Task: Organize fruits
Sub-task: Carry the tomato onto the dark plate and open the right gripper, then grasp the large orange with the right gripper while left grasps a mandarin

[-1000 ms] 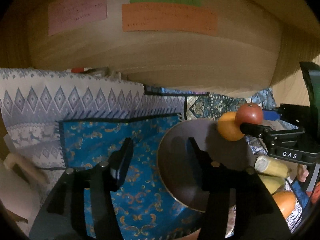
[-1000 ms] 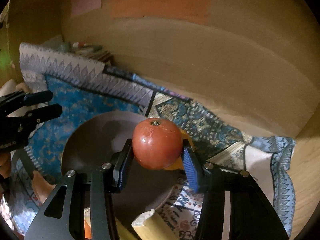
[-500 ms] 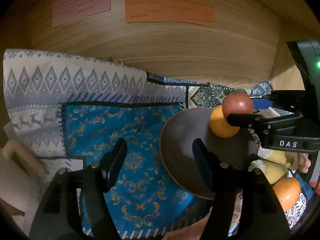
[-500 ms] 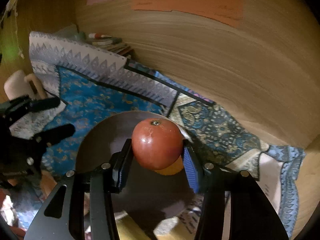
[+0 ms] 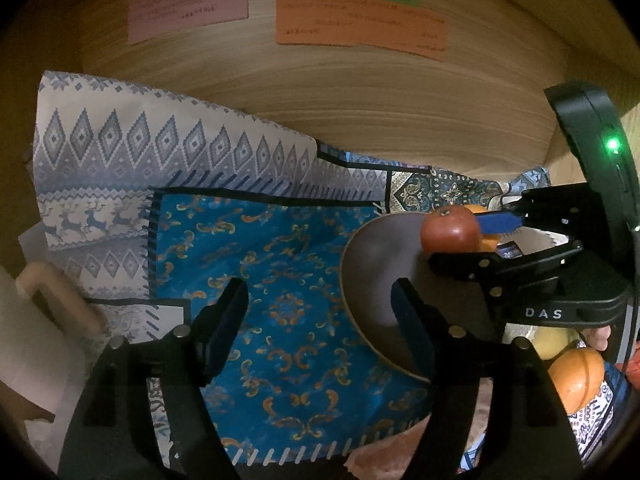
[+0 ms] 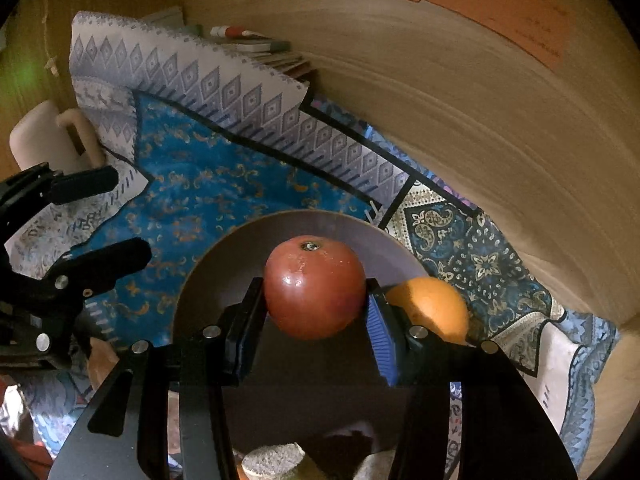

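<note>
My right gripper (image 6: 316,312) is shut on a red apple (image 6: 315,286), carried above a dark round plate (image 6: 224,268). An orange (image 6: 430,306) sits at the plate's right edge, just behind the blue finger pad (image 6: 380,340). From the left wrist view the same apple (image 5: 450,229) hangs over the plate (image 5: 372,264) in the right gripper (image 5: 464,236). My left gripper (image 5: 320,304) hovers over the blue patterned cloth (image 5: 280,280), its jaws opening with nothing between them; its right finger overlaps the plate's near rim.
A second orange (image 5: 576,376) and a yellow fruit (image 5: 554,342) lie at the lower right. A cream mug (image 6: 48,140) stands at the left of the cloth. Books and pens (image 6: 264,48) lie by the wooden back wall (image 5: 360,92), which bears coloured paper notes (image 5: 360,20).
The right gripper has carried the apple leftwards over the plate, past the orange. The left gripper's jaws have spread wider and shifted slightly left over the cloth.
</note>
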`<state>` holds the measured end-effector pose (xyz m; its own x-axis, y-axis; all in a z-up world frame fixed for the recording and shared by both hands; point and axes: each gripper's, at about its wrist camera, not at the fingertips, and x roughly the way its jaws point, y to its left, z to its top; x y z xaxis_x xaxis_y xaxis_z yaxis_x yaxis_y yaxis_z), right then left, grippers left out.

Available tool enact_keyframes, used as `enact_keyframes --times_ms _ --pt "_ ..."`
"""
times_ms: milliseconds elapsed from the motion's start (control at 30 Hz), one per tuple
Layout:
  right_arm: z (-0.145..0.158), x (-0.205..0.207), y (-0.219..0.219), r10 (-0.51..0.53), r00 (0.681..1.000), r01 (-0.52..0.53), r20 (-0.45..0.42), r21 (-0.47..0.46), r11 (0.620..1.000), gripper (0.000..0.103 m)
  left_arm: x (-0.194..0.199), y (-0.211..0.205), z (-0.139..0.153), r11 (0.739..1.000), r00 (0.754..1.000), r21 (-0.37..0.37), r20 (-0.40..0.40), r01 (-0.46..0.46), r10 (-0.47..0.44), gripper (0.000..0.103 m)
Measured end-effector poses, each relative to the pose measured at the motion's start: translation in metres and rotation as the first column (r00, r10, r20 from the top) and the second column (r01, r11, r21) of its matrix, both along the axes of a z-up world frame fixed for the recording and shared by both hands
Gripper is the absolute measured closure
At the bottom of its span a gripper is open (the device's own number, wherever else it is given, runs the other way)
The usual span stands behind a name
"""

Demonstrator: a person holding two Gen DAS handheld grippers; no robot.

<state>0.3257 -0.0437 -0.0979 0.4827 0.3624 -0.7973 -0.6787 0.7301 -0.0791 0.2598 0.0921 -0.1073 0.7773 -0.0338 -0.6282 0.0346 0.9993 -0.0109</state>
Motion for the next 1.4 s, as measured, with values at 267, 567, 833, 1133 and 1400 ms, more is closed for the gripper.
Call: enact_keyframes --times_ms 267,567,833,1133,1400 --pt "0.010 -0.008 -0.009 -0.028 0.999 0.026 0.036 0.036 0.999 0.028 -0.013 -0.004 0.009 1.000 0.999 0.001 0.037 0.004 -0.004 0.018" --pt "0.041 -0.041 -0.030 -0.051 0.987 0.035 0.149 0.110 0.993 0.022 -0.031 -0.008 0.018 1.000 0.998 0.000 0.056 0.005 -0.005 0.016" --pt "0.036 -0.084 -0.076 -0.117 0.978 0.091 0.174 0.154 0.984 0.022 -0.058 -0.024 0.015 0.999 0.998 -0.026 0.050 0.038 -0.036 0.014" --pt "0.006 -0.134 -0.110 -0.204 0.969 0.173 0.138 0.206 0.963 0.021 -0.091 -0.052 -0.011 0.995 0.996 -0.050 -0.016 0.081 -0.082 0.014" --pt "-0.027 -0.162 -0.124 -0.249 0.965 0.227 0.082 0.208 0.951 0.021 -0.113 -0.075 -0.038 0.989 0.988 -0.087 -0.083 0.121 -0.128 0.014"
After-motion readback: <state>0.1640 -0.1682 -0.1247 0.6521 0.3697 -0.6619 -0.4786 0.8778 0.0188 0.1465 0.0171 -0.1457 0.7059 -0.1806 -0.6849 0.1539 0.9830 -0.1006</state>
